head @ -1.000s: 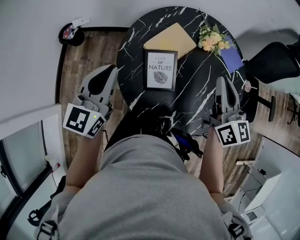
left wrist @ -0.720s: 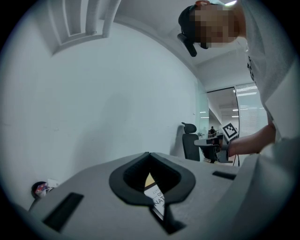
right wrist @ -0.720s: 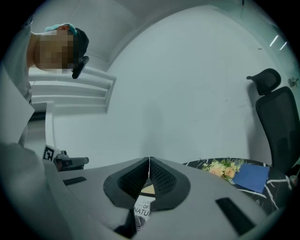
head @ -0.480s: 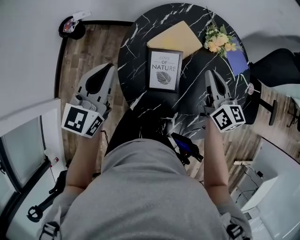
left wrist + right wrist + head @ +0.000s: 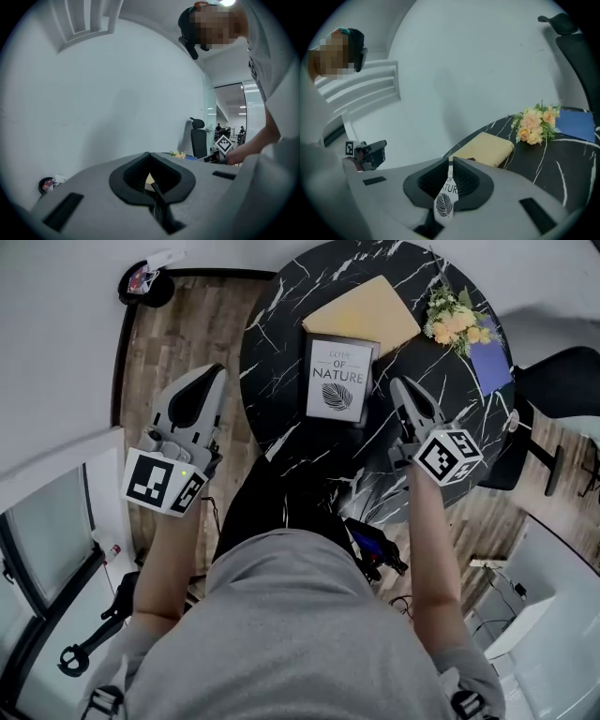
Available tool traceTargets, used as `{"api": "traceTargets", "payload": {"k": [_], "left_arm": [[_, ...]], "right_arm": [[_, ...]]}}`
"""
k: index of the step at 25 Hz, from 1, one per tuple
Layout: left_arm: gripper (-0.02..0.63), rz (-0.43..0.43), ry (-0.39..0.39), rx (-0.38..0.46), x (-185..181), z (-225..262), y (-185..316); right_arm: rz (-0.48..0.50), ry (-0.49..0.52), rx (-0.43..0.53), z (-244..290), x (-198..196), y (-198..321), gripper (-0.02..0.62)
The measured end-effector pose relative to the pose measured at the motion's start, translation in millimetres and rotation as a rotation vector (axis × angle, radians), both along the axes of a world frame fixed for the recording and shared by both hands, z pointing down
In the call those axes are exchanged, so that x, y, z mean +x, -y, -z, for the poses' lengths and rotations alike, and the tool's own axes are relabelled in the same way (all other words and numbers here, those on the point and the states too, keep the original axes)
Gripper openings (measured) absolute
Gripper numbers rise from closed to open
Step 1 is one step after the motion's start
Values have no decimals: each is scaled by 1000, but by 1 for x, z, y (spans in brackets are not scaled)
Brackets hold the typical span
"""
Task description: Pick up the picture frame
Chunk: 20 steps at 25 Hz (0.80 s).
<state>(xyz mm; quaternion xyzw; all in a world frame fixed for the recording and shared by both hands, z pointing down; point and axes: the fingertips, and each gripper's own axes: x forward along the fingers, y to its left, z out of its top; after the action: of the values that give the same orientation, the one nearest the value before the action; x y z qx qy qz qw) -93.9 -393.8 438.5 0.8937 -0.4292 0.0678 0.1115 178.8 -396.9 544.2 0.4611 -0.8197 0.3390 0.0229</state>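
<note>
Left gripper (image 5: 208, 372) and right gripper (image 5: 400, 388) are closed, empty; the flat-lying frame (image 5: 339, 381) looks light, stiff, perhaps glass-fronted, best pinched along its right edge.

Round black marble table with white veins (image 5: 281, 329) on brown wooden plank floor (image 5: 173, 343), plain white wall (image 5: 56, 352) alongside, black office chair (image 5: 562, 381) nearby

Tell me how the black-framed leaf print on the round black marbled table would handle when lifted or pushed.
The black-framed leaf print looks rigid, so it should lift as one stiff piece. Thin and flat, it is probably light, though gripped by one edge it may swing. The glossy marbled table looks smooth, so a push would likely slide it.
</note>
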Motion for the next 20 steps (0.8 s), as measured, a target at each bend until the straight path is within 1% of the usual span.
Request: {"api": "traceTargets", "payload": {"k": [3, 10, 11, 13, 15, 17, 20], "left_arm": [[6, -12, -31, 6, 7, -1, 3], [7, -17, -46, 31, 19, -1, 19], [8, -16, -46, 33, 20, -1, 21], [7, -15, -46, 33, 22, -4, 24], [6, -16, -45, 29, 24, -7, 27], [8, -17, -43, 27, 25, -10, 30], [7, -14, -44, 26, 26, -12, 33]], "right_arm": [[20, 26, -54, -22, -5, 5, 29], [51, 45, -130, -59, -10, 12, 32], [56, 45, -139, -64, -10, 12, 45], [74, 46, -162, -72, -11, 13, 126], [108, 53, -193, -81, -15, 12, 175], [150, 64, -225, -89, -20, 10, 204], [204, 82, -266, -100, -28, 8, 226]]}}
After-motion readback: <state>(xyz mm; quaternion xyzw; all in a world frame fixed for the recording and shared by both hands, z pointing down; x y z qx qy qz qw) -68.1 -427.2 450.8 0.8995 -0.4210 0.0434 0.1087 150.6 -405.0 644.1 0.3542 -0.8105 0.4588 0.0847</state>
